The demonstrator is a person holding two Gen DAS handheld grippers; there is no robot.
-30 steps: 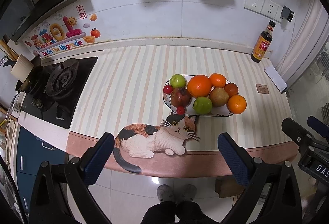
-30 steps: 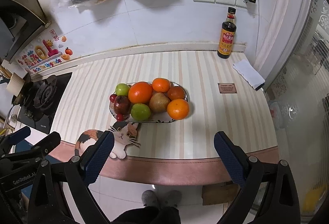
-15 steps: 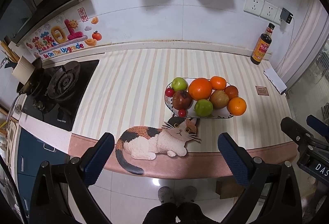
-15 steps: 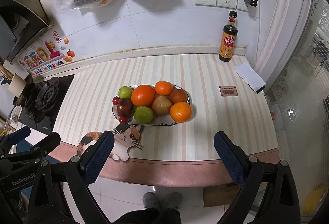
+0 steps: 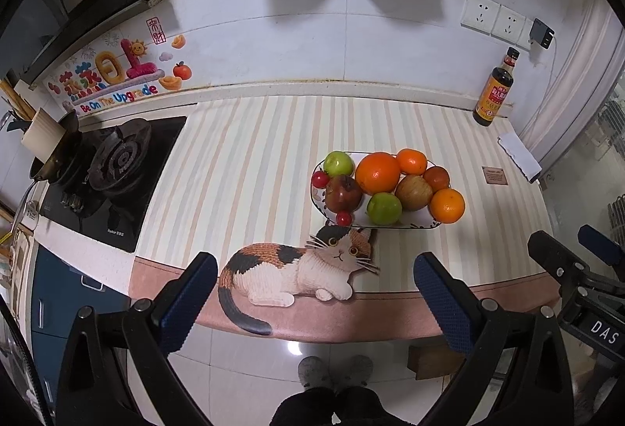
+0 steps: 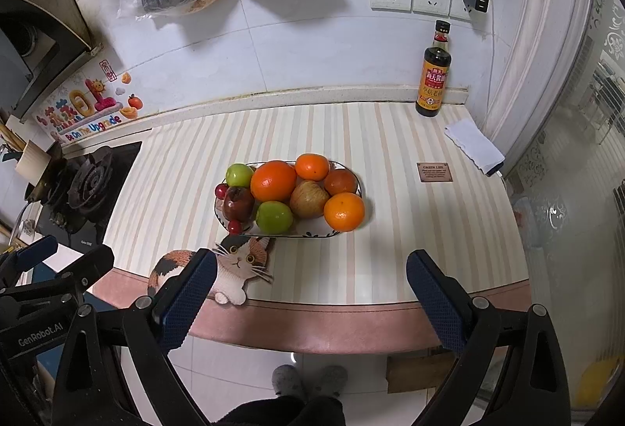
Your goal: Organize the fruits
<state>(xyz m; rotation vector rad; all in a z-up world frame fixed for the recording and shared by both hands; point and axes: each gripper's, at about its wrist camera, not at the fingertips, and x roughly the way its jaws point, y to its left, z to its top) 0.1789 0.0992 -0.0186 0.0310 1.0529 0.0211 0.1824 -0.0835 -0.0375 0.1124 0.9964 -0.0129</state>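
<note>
A white oval fruit plate [image 5: 420, 221] [image 6: 312, 232] sits on the striped counter, piled with a big orange [image 5: 377, 172] [image 6: 273, 180], smaller oranges, two green apples, a dark red apple [image 5: 343, 193], a brownish pear [image 6: 308, 198] and small red cherries. My left gripper [image 5: 315, 303] is open and empty, held back over the counter's front edge. My right gripper [image 6: 310, 303] is open and empty, also back from the plate. Each gripper shows at the edge of the other's view.
A cat-shaped mat [image 5: 297, 270] [image 6: 234, 266] lies at the counter's front edge by the plate. A gas stove [image 5: 113, 168] is at the left. A sauce bottle [image 6: 433, 74], a white folded cloth [image 6: 474, 147] and a small brown card [image 6: 434, 172] are at the right. Bags hang on the wall.
Both views have shifted slightly; the plate and counter sit a little lower in the frames. Both grippers stay open and empty. Nothing on the counter has moved.
</note>
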